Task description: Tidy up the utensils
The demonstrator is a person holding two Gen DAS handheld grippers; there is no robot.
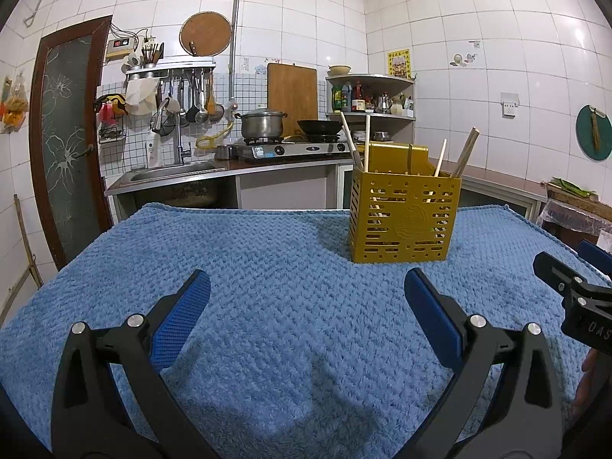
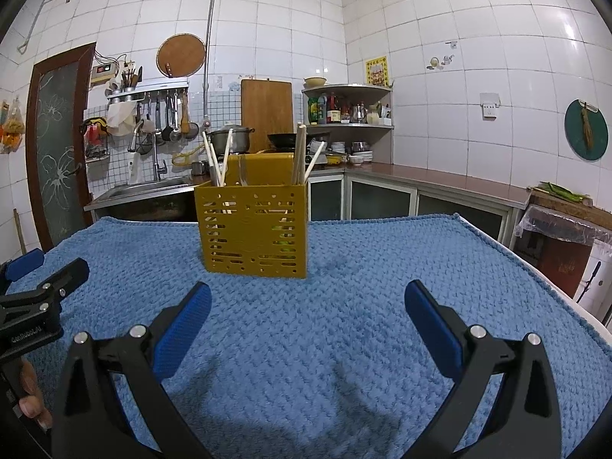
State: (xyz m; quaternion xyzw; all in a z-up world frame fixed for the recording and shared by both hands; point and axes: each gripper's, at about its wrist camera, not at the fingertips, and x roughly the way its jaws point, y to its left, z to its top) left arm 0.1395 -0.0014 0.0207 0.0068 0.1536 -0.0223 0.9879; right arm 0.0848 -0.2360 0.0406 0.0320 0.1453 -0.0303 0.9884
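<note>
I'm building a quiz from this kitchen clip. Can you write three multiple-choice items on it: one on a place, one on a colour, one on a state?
1. Where does the utensil holder stand?
A. on the blue towel
B. in the sink
C. on the stove

2. What colour is the holder?
A. red
B. mustard yellow
C. white

3. How are the left gripper and right gripper?
A. both open and empty
B. both shut on chopsticks
C. one open, one shut on a spoon

Answers:
1 A, its base sits on the towel, in front of both grippers.
2 B, its slotted walls are yellow, with chopsticks standing inside.
3 A, each pair of blue pads is spread wide with only towel between.
</note>
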